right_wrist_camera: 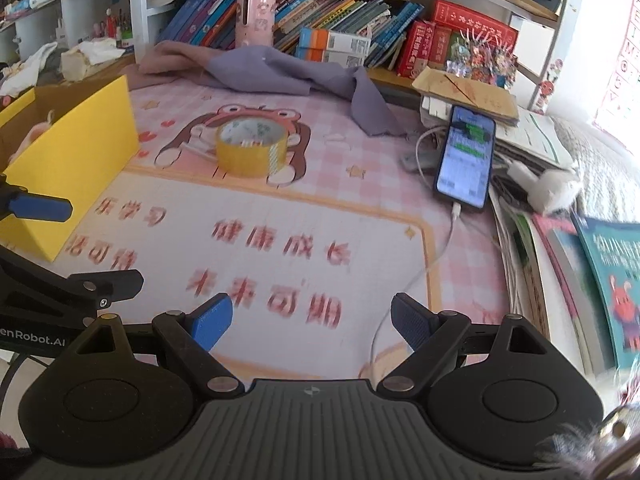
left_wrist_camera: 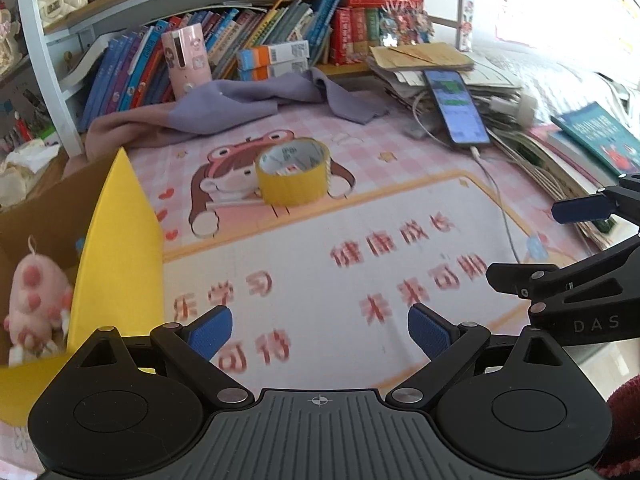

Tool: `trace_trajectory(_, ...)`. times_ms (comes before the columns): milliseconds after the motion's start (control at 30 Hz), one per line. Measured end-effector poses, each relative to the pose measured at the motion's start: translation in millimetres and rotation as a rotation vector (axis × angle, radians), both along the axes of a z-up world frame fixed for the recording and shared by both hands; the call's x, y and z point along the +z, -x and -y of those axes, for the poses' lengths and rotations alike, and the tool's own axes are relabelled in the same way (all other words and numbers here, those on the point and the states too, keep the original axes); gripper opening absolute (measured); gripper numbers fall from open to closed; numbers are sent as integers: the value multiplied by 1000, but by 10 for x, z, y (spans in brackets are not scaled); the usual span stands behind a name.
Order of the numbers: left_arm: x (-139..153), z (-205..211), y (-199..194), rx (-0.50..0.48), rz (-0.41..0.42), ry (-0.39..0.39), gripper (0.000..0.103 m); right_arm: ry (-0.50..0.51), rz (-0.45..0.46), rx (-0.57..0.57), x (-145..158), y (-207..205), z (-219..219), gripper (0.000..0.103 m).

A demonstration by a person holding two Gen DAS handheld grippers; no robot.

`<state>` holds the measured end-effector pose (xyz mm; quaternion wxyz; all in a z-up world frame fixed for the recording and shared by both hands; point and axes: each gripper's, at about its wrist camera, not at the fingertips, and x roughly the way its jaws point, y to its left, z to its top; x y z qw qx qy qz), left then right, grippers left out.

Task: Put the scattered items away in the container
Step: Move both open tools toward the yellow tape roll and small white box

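We hold the left gripper (left_wrist_camera: 320,334) and the right gripper (right_wrist_camera: 312,320) above the near edge of the desk mat (right_wrist_camera: 280,208), both with jaws wide and nothing between them. At the mat's left edge stands the yellow box (left_wrist_camera: 116,248); inside it lies a pink plush toy (left_wrist_camera: 34,296), partly hidden by the box wall. Farther in, near the mat's middle, the yellow tape roll (right_wrist_camera: 252,148) stands apart from the box. The printed text on the mat is blurred. Beyond, a phone (right_wrist_camera: 466,158) leans at the right edge.
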<state>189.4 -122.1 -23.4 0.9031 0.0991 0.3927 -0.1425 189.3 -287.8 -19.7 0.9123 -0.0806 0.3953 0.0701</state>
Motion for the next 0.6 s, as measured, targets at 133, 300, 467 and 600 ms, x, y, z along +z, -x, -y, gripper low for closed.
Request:
trace_trajectory(133,3,58,-180,45,-4,-11,96,-9,9,44,12,-258,71,86)
trace_trajectory(300,10,122,-412,97,8,-21,96,-35,39,82,38,-549,154,86)
trace_trajectory(467,26,207,-721,123,55,-17,96,-70,74,74,54,-799,293,86)
trace_trajectory(600,-31,267,-997,142,63,-10,96,-85,88,62,57,-936,398,86)
